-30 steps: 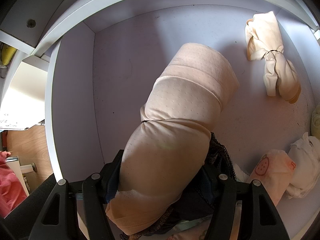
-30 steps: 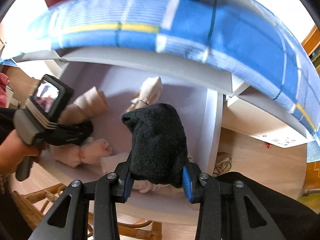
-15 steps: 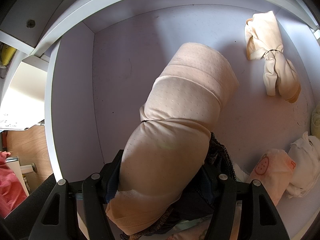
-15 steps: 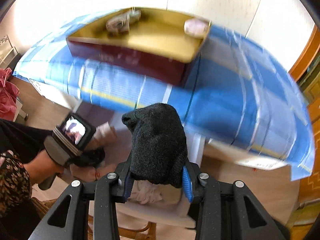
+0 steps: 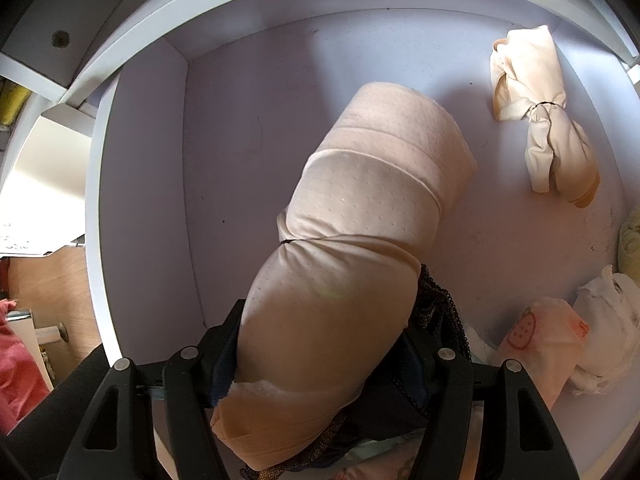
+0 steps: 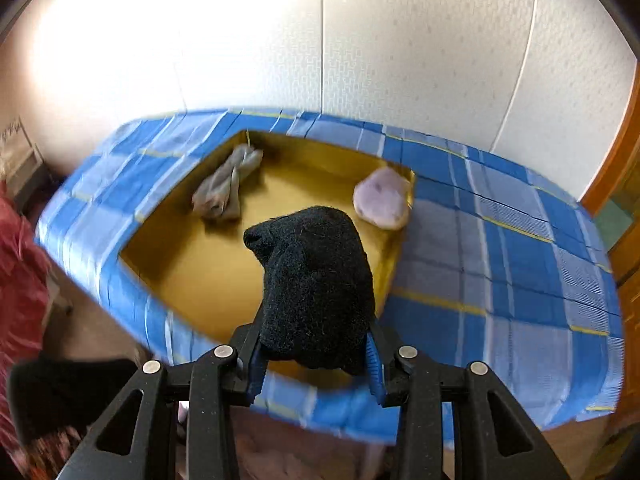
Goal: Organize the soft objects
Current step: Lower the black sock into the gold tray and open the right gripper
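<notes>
In the left wrist view my left gripper [image 5: 320,364] is shut on a fat beige fabric roll [image 5: 360,248], which points into a pale lilac drawer [image 5: 248,168]. A dark lacy cloth [image 5: 436,312] hangs beside the roll at the right finger. In the right wrist view my right gripper [image 6: 316,356] is shut on a black sock bundle [image 6: 316,284], held above a yellow box [image 6: 200,264] on a blue checked cloth [image 6: 500,280]. A grey sock pair [image 6: 226,188] and a pale purple bundle [image 6: 382,198] lie in that box.
A cream knotted bundle [image 5: 540,120] lies at the drawer's far right. A strawberry-print bundle [image 5: 536,348] and a white cloth [image 5: 608,324] sit at its near right. A white wall [image 6: 360,40] rises behind the table. Red fabric [image 6: 20,280] shows at the left.
My right gripper has risen with the black sock bundle from in front of the drawer to above the yellow box on the table. The left gripper and its roll have stayed put.
</notes>
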{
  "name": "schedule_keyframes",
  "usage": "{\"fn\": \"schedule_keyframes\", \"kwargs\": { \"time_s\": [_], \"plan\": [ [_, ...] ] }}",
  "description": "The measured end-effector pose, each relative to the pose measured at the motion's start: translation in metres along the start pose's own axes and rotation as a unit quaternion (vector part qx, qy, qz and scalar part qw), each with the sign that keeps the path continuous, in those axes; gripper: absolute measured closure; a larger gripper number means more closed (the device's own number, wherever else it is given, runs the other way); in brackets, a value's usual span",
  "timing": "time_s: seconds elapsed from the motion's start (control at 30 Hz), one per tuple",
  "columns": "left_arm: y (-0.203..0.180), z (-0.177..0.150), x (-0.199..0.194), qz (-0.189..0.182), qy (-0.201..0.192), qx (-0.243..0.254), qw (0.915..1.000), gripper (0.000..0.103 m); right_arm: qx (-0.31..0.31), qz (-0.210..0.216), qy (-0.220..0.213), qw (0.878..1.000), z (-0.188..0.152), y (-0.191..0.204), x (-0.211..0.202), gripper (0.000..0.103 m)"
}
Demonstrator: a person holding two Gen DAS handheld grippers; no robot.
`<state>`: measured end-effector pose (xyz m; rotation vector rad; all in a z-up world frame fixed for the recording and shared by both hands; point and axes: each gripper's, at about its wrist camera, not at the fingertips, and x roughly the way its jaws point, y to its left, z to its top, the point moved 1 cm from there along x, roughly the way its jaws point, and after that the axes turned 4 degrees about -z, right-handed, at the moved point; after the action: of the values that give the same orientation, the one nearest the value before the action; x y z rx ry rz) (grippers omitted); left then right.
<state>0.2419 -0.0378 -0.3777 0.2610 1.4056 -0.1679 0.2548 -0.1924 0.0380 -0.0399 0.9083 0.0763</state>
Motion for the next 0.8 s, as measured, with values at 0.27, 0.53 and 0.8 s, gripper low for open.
{"fn": "schedule_keyframes", "kwargs": {
  "time_s": [0.27, 0.53, 0.8],
  "plan": [
    [0.006, -0.001, 0.001, -0.012, 0.002, -0.008, 0.9999, 0.036, 0.059, 0.006, 0.014, 0.998, 0.069, -0.008, 0.079, 0.064],
    [0.011, -0.002, 0.004, -0.021, 0.004, -0.016, 0.9996, 0.036, 0.07, -0.032, 0.038, 0.996, 0.103, -0.001, 0.146, 0.063],
    [0.014, -0.001, 0.005, -0.024, 0.005, -0.019, 0.9995, 0.036, 0.043, -0.087, 0.049, 0.994, 0.107, 0.008, 0.186, 0.056]
  ]
}}
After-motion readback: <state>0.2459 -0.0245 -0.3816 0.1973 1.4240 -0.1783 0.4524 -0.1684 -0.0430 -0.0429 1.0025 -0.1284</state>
